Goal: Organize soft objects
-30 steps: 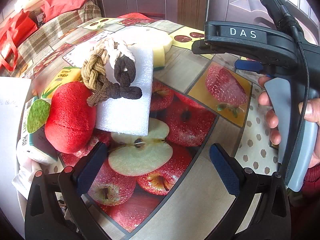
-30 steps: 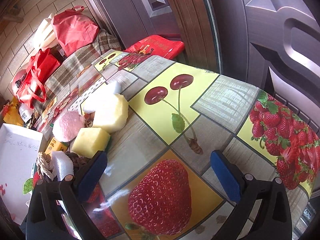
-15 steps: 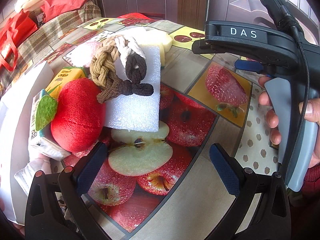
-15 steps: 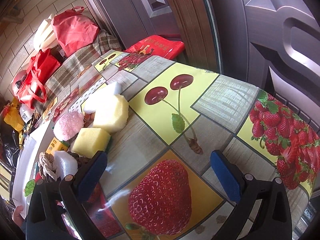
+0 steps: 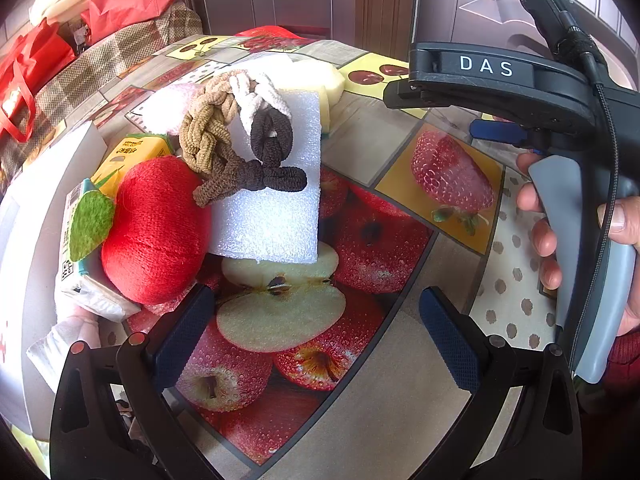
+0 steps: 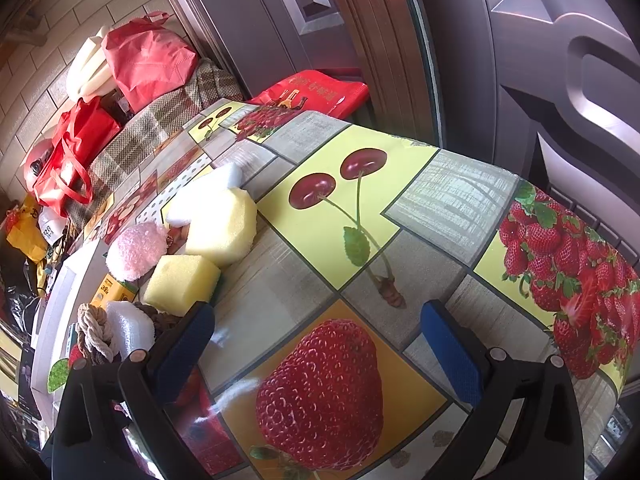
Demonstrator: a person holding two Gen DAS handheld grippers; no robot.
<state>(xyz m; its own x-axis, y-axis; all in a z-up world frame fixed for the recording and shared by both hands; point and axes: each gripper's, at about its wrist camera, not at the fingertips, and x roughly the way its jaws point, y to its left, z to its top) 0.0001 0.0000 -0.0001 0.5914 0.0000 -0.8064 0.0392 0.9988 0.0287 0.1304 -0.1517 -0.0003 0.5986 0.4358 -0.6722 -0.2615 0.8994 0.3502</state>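
Both grippers, left (image 5: 312,320) and right (image 6: 316,340), hung wide open and empty. The soft pile, foam sheet (image 5: 276,184) and red apple (image 5: 156,228), had slid inward from the table's (image 5: 400,392) left edge, perhaps pushed by the white box (image 5: 24,240).

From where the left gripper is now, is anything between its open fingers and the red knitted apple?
Nothing visible blocks it. The left gripper is open over bare tablecloth, and the red knitted apple lies just ahead of its left finger. The white foam sheet touches the apple's right side, with the braided rope on top.
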